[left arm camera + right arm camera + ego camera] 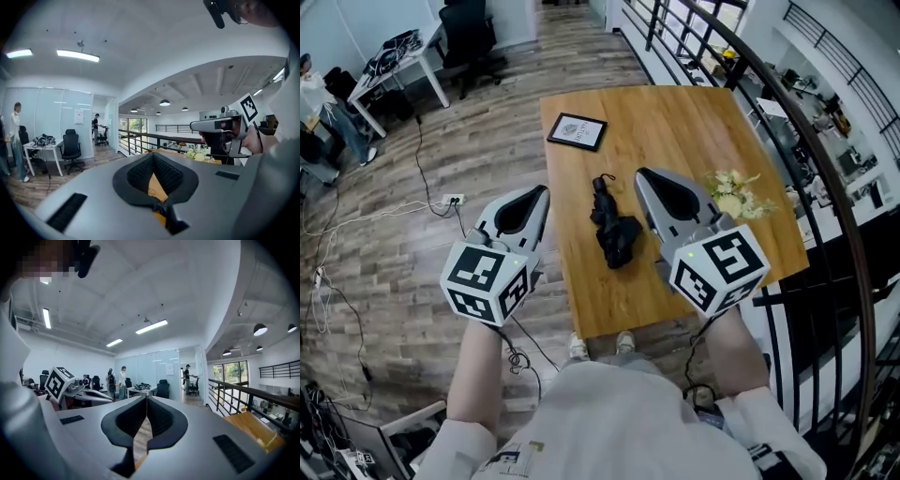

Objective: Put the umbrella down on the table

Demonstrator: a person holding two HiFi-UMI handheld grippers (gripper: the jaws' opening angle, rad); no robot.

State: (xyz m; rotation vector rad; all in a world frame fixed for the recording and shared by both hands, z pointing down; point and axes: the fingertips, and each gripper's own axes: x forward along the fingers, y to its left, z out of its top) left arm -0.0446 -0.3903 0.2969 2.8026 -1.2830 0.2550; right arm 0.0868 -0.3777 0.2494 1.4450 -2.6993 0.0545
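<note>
Left gripper [541,192] and right gripper [643,176] are pressing their jaws together, empty; the black umbrella [614,231] is lying on the wooden table [675,122] between and beneath them.

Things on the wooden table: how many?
3: a framed picture at the far left corner, a black umbrella in the middle, flowers near the right edge; the right tongs might hide more.

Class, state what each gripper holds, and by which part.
Nothing is held. Both the left gripper and right gripper are shut and empty; the umbrella lies on the table.
</note>
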